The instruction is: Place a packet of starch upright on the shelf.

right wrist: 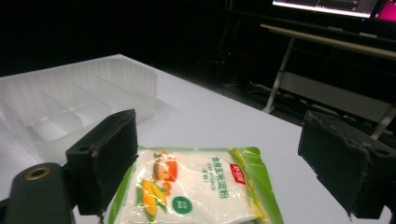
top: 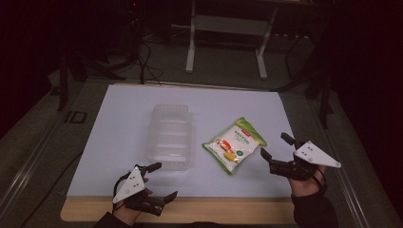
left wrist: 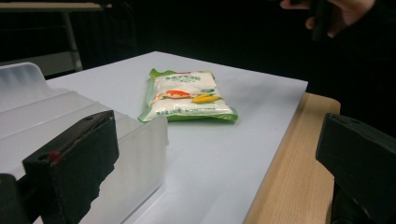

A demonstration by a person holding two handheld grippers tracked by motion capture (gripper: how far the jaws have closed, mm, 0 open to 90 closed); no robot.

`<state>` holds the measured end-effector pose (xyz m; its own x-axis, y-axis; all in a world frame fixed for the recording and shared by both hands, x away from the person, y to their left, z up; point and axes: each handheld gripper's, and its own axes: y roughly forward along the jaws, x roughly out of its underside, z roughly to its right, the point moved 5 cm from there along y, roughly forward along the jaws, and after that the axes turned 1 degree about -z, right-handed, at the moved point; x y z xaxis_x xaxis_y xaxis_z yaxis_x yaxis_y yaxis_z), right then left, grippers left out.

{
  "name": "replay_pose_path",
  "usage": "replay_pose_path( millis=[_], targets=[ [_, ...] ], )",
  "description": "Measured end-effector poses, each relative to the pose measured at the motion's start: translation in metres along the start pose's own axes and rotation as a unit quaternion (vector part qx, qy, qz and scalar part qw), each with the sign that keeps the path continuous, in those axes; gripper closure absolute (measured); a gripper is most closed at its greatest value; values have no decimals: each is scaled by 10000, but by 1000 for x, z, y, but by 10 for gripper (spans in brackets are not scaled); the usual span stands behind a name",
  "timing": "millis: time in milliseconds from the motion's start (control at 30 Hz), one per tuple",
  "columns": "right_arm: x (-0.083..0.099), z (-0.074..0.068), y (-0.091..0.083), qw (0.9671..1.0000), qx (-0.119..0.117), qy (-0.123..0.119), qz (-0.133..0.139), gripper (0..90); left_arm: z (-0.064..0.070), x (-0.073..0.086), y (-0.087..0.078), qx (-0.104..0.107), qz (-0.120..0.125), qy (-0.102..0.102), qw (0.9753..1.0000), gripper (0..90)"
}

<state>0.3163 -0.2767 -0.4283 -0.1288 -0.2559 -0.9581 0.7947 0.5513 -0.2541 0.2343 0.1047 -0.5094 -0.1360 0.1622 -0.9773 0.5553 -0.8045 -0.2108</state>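
On the white table (top: 119,142), a glossy pouch (top: 235,144) beside a ribbed clear tray (top: 170,135).

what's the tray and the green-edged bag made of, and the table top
Tray: looks like thin, frosted translucent plastic; the white surface shows through its ribbed walls.
Bag: likely glossy plastic film, judging by the sheen and printed pictures.
Table top: a matte white sheet, possibly paper or board, over a wood-look edge with visible grain.
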Motion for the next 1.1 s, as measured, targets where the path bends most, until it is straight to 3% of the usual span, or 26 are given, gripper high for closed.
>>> replay_pose_path(
  millis=[200, 533, 1100],
  targets=[
    [5, 14, 16, 9995, -101, 280, -125, 119, 1, 0, 1, 17, -25, 27, 10000, 0],
    [9, 40, 45, 9972, 182, 579, -433, 109, -1, 1, 1, 21, -43, 0, 10000, 0],
    [41, 54, 90, 9912, -48, 882, -984, 133, -2, 1, 1, 28, -56, -22, 10000, 0]
  ],
)
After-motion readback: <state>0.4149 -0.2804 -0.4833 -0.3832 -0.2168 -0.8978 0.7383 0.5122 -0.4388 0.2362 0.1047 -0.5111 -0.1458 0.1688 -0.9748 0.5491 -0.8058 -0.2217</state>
